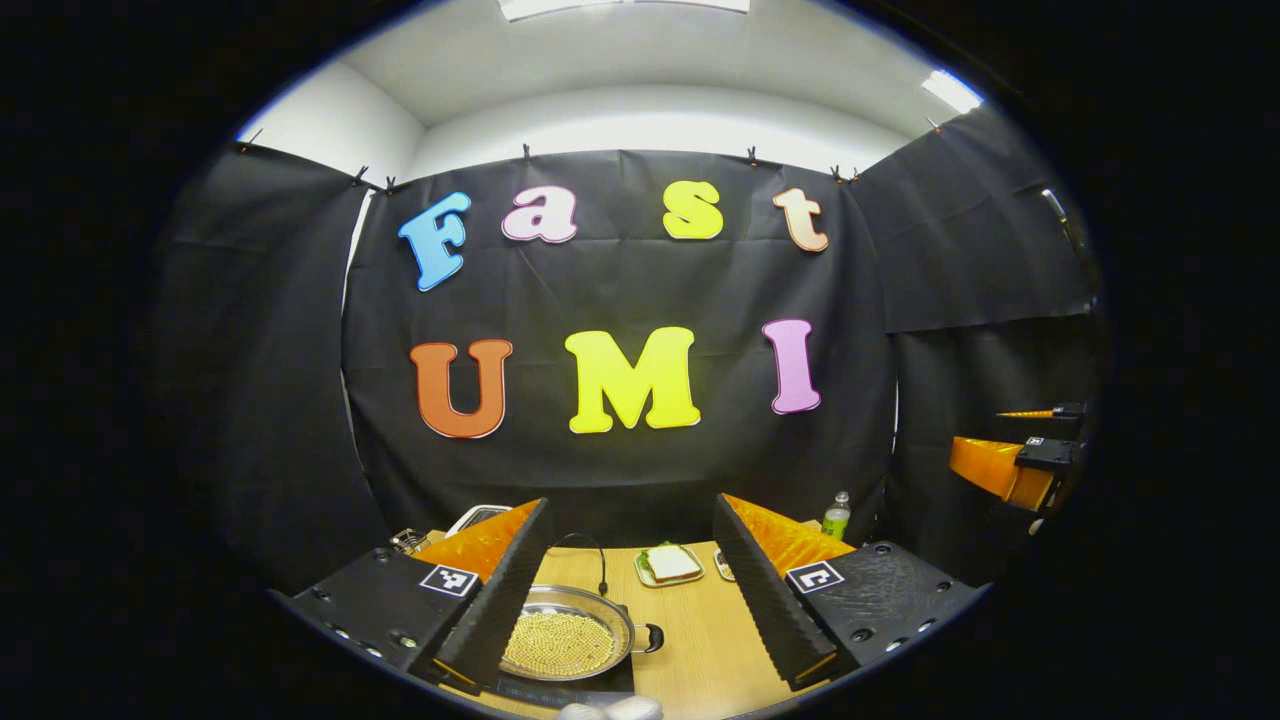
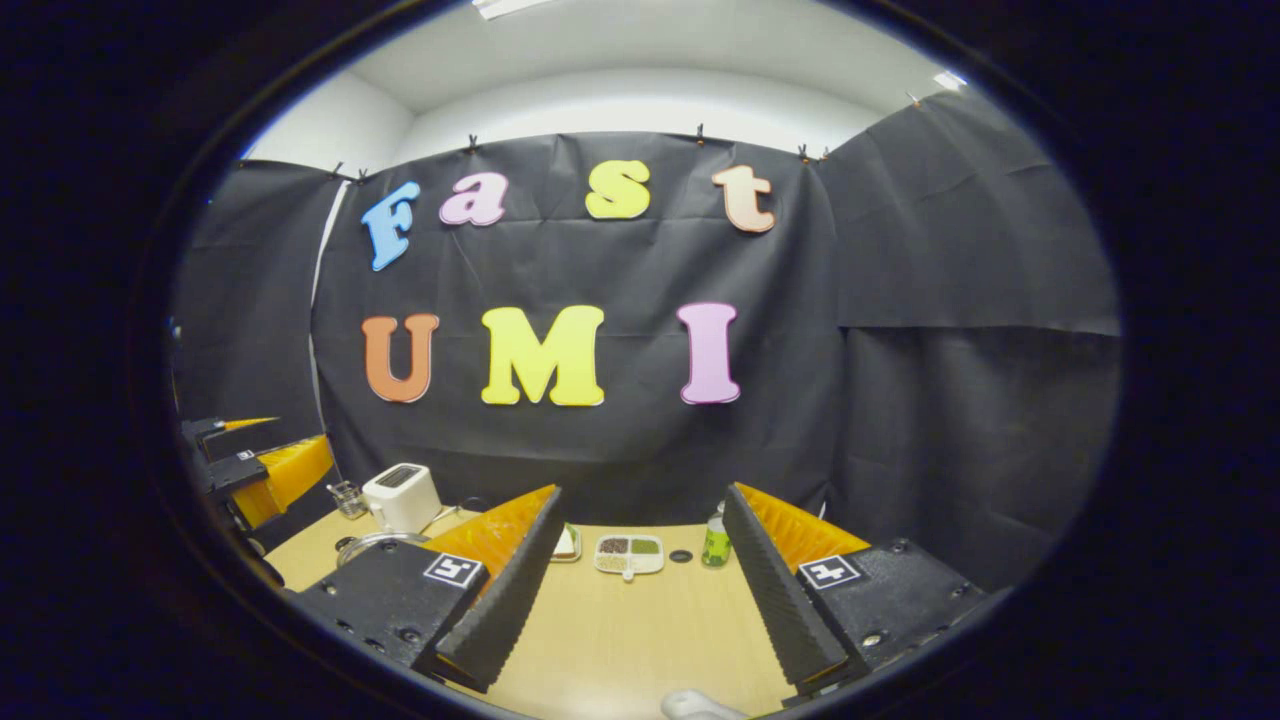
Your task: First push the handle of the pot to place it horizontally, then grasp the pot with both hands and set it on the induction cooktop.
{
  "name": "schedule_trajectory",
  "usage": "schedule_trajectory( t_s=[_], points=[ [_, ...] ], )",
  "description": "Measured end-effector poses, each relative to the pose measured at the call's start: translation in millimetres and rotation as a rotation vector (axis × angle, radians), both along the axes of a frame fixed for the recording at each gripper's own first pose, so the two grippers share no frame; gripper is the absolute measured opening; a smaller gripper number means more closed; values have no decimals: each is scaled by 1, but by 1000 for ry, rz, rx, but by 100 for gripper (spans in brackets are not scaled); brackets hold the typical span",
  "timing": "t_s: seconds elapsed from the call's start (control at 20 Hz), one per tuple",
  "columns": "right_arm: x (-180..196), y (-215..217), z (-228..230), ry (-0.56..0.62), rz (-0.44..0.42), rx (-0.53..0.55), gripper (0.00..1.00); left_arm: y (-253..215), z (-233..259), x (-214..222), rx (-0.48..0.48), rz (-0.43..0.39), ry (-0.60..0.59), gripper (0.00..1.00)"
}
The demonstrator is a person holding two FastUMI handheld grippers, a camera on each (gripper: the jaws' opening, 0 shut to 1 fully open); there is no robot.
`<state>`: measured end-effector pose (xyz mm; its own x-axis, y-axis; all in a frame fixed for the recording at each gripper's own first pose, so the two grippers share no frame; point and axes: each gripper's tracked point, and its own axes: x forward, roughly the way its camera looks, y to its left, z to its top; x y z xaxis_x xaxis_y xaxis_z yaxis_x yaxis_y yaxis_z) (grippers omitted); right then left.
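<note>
Left tool (image 1: 630, 590): both ridged black fingers are held wide apart above the table (image 1: 700, 640), nothing gripped between them. In the left gripper view, listed from left to right: a small metal item (image 1: 408, 541) and part of a white appliance (image 1: 478, 516) are partly hidden behind the left finger; the pot (image 1: 568, 634), a shallow metal pan filled with small yellowish beads, is seated on the black induction cooktop (image 1: 590, 683) at the near table edge, partly covered by the left finger; the pot's short dark handle (image 1: 650, 637) is seen pointing sideways toward the right, and a thin black wire bail (image 1: 590, 555) arches behind the rim; a plate with a sandwich (image 1: 670, 564) lies farther back; a green bottle (image 1: 836, 516) stands beyond the right finger; the right tool (image 1: 1025, 440) is seen raised at the far right, well apart from the pot. Right tool (image 2: 640, 600): its fingers are likewise spread wide over bare tabletop (image 2: 620, 640), holding nothing. In the right gripper view, from left to right: the left tool (image 2: 250, 450) is seen raised at the far left edge; a glass jar (image 2: 347, 498) and a white toaster (image 2: 402, 497) stand at the back; a metal rim, apparently the pot (image 2: 372, 543), shows just beside the left finger; a divided white dish (image 2: 628, 552) with dark and green contents lies centrally; a small dark ring (image 2: 681, 555) and a green can (image 2: 716, 540) follow.
</note>
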<state>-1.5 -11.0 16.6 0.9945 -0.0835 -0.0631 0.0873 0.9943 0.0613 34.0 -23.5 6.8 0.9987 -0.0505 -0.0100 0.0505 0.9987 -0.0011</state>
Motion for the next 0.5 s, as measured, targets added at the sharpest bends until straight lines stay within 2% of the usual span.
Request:
schedule_trajectory(
  t_s=[0.5],
  points=[
    [4,4,3,-2,10,-17,100,11,5,0,-17,24,-5,96]
  ],
)
